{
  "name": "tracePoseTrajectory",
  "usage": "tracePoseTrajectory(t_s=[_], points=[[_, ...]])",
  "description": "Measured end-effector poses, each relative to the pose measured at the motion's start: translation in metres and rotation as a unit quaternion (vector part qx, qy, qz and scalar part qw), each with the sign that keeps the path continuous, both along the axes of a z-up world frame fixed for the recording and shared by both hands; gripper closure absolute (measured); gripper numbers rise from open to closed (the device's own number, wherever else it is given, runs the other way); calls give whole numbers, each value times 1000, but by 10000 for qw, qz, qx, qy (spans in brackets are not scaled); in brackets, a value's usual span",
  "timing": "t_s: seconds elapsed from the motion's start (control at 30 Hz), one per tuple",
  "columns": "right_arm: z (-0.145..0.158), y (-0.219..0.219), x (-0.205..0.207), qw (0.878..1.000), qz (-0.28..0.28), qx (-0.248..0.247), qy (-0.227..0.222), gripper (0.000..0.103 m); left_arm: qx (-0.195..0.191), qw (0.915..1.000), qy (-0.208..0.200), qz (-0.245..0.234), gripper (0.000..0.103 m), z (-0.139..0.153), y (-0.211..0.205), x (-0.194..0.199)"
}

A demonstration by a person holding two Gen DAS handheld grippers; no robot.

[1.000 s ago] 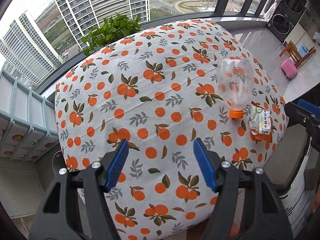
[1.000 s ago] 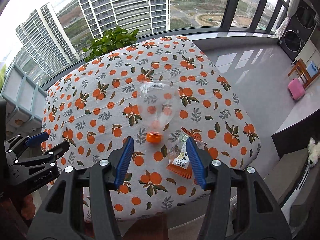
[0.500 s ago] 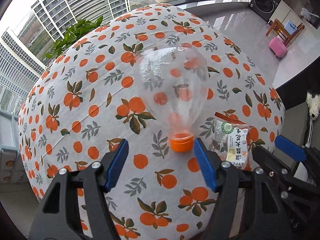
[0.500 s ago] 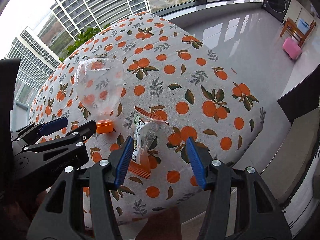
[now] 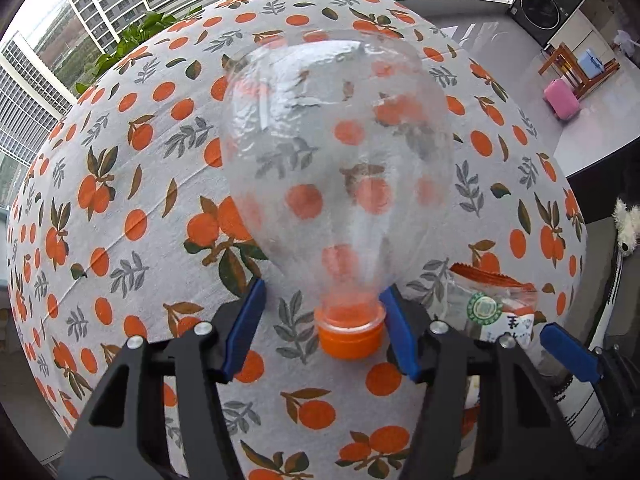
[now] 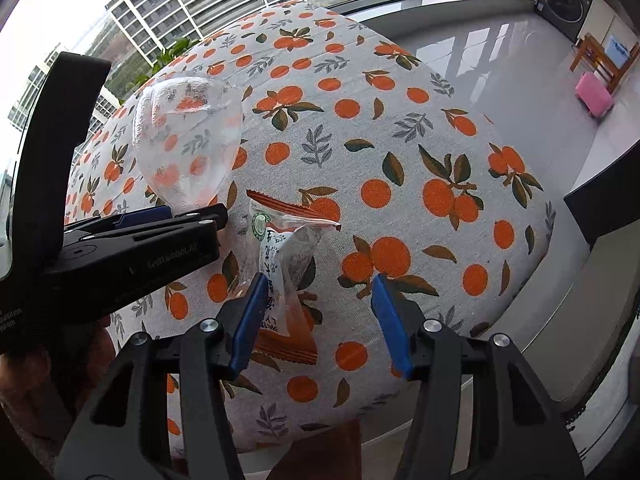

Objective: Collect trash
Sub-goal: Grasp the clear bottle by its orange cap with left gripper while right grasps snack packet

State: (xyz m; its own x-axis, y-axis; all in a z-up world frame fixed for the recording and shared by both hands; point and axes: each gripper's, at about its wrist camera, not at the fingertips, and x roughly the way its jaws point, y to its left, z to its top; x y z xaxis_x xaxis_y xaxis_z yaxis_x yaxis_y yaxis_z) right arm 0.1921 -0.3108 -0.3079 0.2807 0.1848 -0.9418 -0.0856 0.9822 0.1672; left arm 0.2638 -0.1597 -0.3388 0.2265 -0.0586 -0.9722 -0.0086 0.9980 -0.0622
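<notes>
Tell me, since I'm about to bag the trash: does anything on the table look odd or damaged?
The clear bottle lies on its side on the tablecloth, empty, orange cap on. Beside it the snack wrapper is torn open and crumpled. Nothing spilled.

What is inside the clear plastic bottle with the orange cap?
The bottle looks empty: the orange-print tablecloth shows straight through its clear wall. The orange cap hides the inside of the neck.
</notes>
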Motion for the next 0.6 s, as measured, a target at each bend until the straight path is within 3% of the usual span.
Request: tracePoseTrajectory(t_s=[0.07,0.4,0.43,0.53,0.6], points=[[0,2,1,10000,29,-6,-4,50,9,10000,-62,-34,71,2,2,-1],[-1,24,5,9993,354,-88,-51,51,-20,9996,-255,-109,71,16,18,-2],[-2,28,6,9991,413,-109,-33,57,-10,9996,-270,-128,71,18,18,-4],[-11,36,10,9978,620,-174,122,87,21,9995,-268,-159,71,18,20,-7],[-11,39,10,9975,667,-236,80,91,8,9996,-262,-144,71,19,24,-10]])
